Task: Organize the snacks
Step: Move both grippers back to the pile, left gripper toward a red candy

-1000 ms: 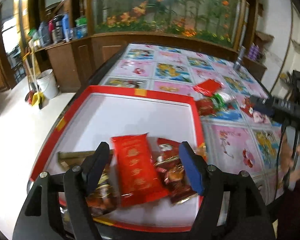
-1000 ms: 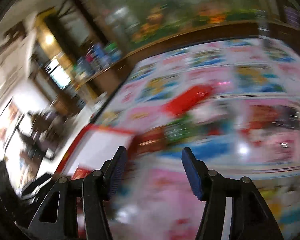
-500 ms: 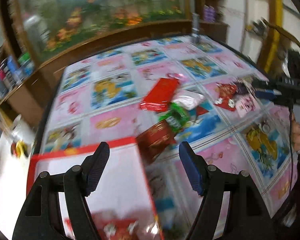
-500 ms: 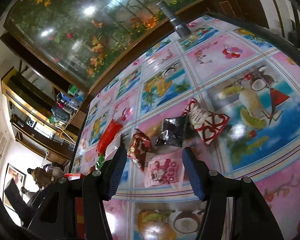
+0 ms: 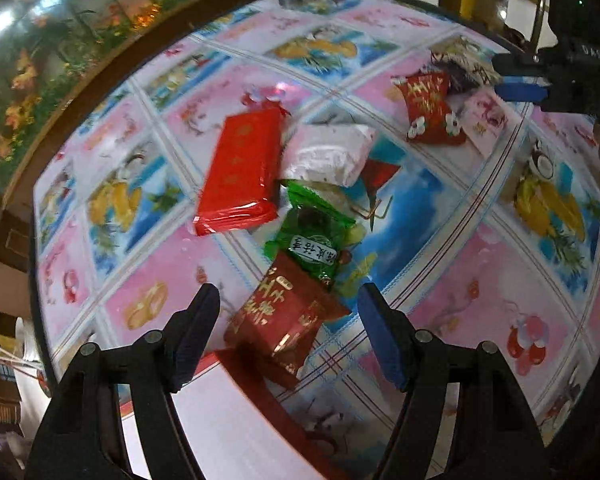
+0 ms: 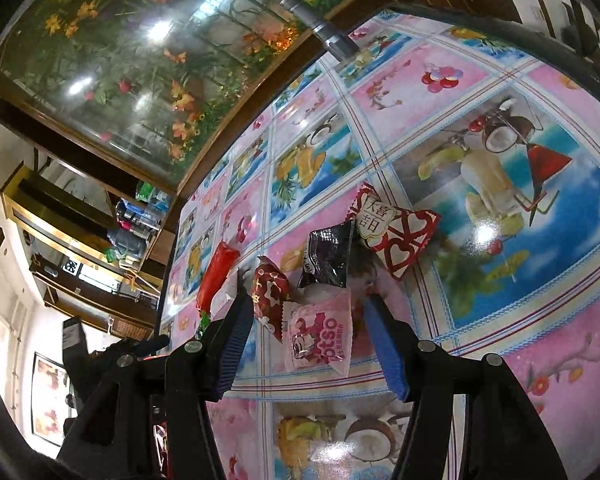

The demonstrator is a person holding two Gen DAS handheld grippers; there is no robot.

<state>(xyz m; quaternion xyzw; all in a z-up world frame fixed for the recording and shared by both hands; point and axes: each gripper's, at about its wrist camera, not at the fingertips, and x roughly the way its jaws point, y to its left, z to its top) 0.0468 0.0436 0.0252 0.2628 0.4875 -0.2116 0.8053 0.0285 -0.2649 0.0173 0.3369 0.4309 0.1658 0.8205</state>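
our left gripper (image 5: 288, 334) is closing with the dark red gold-lettered packet (image 5: 286, 320) between its jaws but untouched, long axis toward 1 o'clock. our right gripper (image 6: 306, 330) hangs open, the pink snack packet (image 6: 322, 336) between its jaws, unpressed.

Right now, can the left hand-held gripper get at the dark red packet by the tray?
Probably yes. The left hand-held gripper has its jaws closing on either side of the dark red packet, pads not yet touching. A green packet overlaps its far end.
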